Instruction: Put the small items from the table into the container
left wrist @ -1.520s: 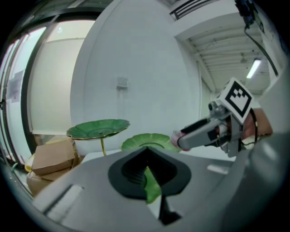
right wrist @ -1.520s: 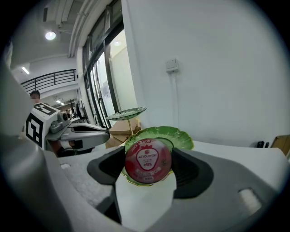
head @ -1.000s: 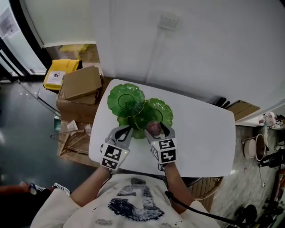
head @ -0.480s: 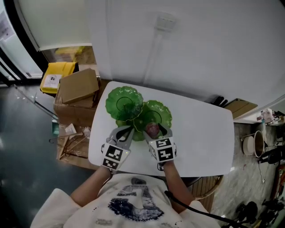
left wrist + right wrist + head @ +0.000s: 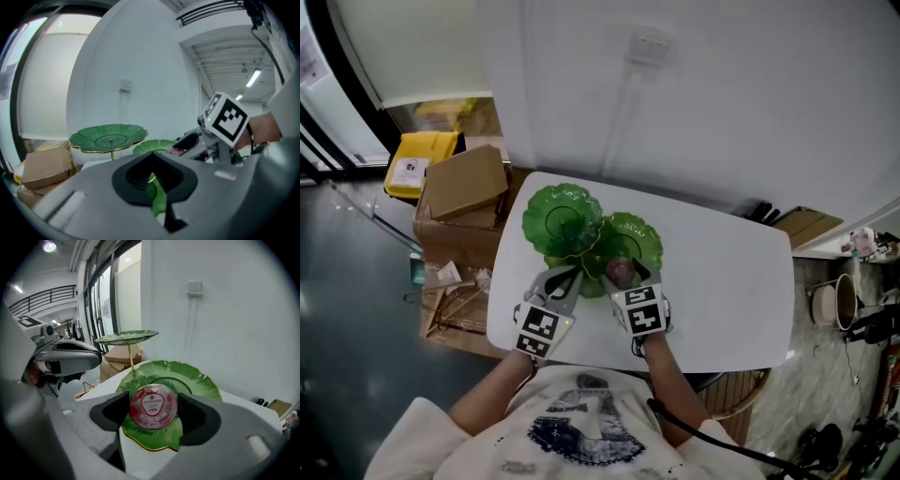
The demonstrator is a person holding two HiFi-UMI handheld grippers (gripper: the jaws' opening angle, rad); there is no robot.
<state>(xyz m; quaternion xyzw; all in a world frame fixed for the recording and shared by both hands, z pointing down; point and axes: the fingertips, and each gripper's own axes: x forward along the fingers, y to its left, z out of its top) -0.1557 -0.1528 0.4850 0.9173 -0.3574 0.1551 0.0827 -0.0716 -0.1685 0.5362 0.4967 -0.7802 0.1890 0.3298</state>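
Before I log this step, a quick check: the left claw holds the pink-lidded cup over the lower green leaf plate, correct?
Not the left: the right claw holds the pink-lidded cup over the lower green leaf plate, as the right gripper view shows.

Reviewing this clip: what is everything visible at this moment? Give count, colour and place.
table: one, white, middle of the head view.
leaf plates: at least three, green with gold rims, tiered on thin stems at the table's left part; the highest at left, a lower one beside it.
cup: one, pink lid, at the lower plate's near edge, between the right gripper's jaws.
cardboard boxes: at least two, brown, left of the table.
yellow item: one, beyond the boxes.
wall plate: one, white, on the wall behind the table.
left gripper: one, grey, shut on the lowest leaf plate.
right gripper: one, grey, shut on the cup.
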